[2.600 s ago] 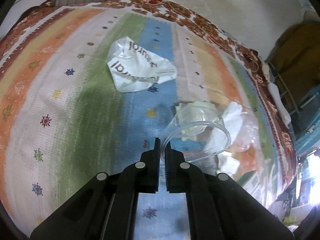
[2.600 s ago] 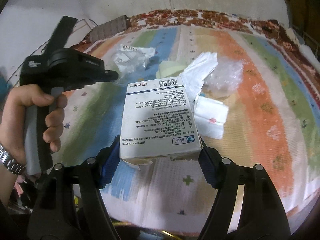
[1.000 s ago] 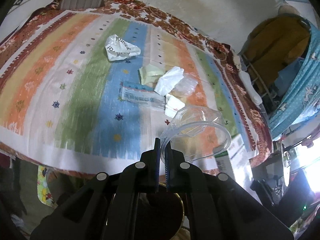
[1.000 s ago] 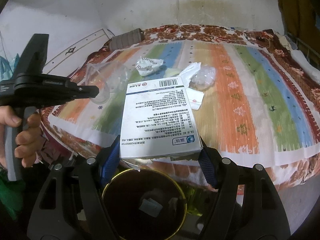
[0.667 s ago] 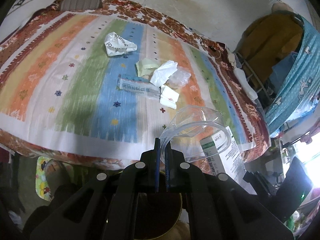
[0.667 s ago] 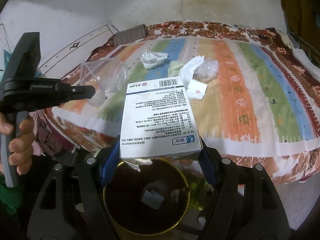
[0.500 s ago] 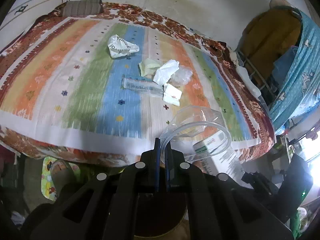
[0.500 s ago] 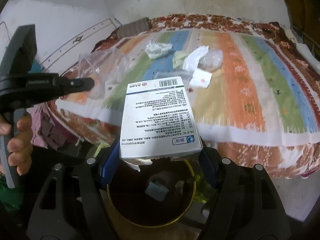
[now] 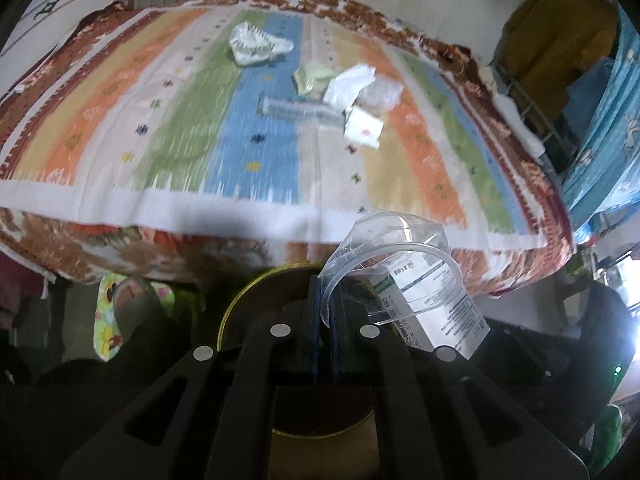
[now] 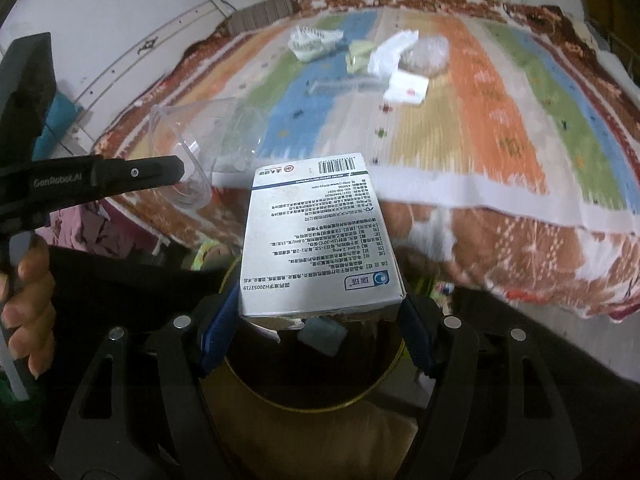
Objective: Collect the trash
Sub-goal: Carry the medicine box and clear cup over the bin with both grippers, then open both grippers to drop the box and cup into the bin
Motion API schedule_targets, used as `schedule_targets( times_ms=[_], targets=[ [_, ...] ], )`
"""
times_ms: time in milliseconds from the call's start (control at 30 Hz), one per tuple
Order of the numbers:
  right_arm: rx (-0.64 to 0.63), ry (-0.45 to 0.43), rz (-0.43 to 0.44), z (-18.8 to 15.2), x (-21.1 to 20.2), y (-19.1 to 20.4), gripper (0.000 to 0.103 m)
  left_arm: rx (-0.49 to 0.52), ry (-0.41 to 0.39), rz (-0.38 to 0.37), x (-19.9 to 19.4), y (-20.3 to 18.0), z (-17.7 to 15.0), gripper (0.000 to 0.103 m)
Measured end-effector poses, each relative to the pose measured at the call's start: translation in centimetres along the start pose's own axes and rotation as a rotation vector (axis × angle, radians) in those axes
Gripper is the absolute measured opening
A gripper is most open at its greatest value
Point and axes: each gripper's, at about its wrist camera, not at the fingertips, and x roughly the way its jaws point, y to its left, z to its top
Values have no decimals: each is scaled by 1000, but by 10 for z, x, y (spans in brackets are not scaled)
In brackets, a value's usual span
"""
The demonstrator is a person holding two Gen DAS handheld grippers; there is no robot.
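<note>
Left wrist view: the left tongs (image 9: 325,312) are clenched on the rim of a clear plastic cup (image 9: 394,256), held above the bin (image 9: 240,304) beside the bed (image 9: 280,208).

Right wrist view: the right tongs (image 10: 316,328) grasp a white box (image 10: 316,240) by its sides, directly over the bin (image 10: 384,384). More litter (image 10: 404,84) lies on the bed (image 10: 500,120) beyond the bin.

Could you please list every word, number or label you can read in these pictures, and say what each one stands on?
"GenRobot.AI": on the side of the left gripper.
"H20053719": with Chinese characters before it, on the white box held in the right gripper.
Barcode digits and the box's other print: too small to read.
Lettering on the crumpled white wrapper on the striped bedspread: blurred.
</note>
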Motion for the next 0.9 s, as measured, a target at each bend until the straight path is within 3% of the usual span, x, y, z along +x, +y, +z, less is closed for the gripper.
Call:
schedule_targets(
  times_ms=[267,733,767,900],
  targets=[
    [6,75,-29,-13,19,1,67,-35,95,97,32,2,-17,4],
    [59,216,-72,-25,58,-5,67,-127,179,94,61,12,-13,4],
    [64,224,-71,-25,61,-6,67,-127,189,95,65,10,-12,5],
    [119,270,-62,-27,75,-13,73,-167,219,59,75,10,-9,37]
  ],
)
